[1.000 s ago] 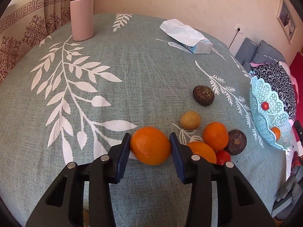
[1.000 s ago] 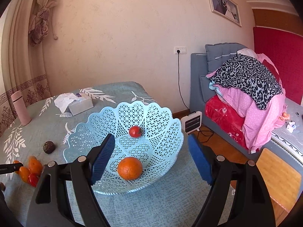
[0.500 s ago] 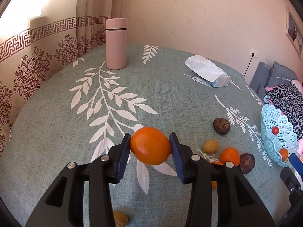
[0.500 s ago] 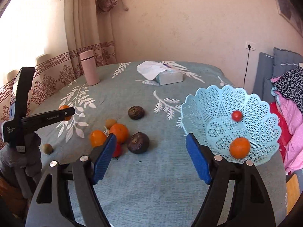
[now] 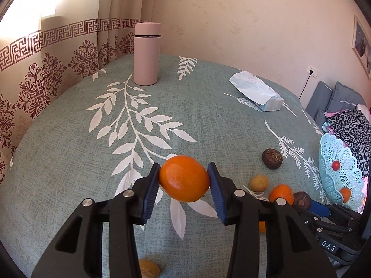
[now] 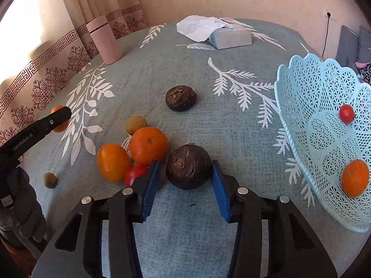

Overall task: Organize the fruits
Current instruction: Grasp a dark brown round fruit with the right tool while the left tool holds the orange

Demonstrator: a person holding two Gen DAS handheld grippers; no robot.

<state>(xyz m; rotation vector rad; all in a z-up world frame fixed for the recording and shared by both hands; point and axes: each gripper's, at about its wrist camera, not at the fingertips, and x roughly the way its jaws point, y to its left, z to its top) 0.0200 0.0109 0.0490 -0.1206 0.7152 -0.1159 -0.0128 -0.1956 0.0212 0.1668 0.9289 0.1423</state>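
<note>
My left gripper (image 5: 184,183) is shut on an orange (image 5: 184,181) and holds it above the table. My right gripper (image 6: 185,173) is open with its jaws on either side of a dark brown fruit (image 6: 189,166) that lies on the tablecloth. Next to it lie two oranges (image 6: 148,144), a small red tomato (image 6: 135,173) and a tan fruit (image 6: 136,124). A second dark fruit (image 6: 180,98) lies farther back. The light blue basket (image 6: 301,106) at the right holds an orange (image 6: 354,177) and a red tomato (image 6: 346,113).
A pink flask (image 5: 146,53) stands at the back left near the curtain. A tissue box (image 6: 229,37) lies at the back. A small tan fruit (image 6: 49,180) lies near the table's left front edge. A sofa with clothes (image 5: 352,125) is beyond the table at right.
My left gripper lifted the orange off the table and drew back left. My right gripper swung from the basket down to the fruit pile and now straddles the dark fruit.
</note>
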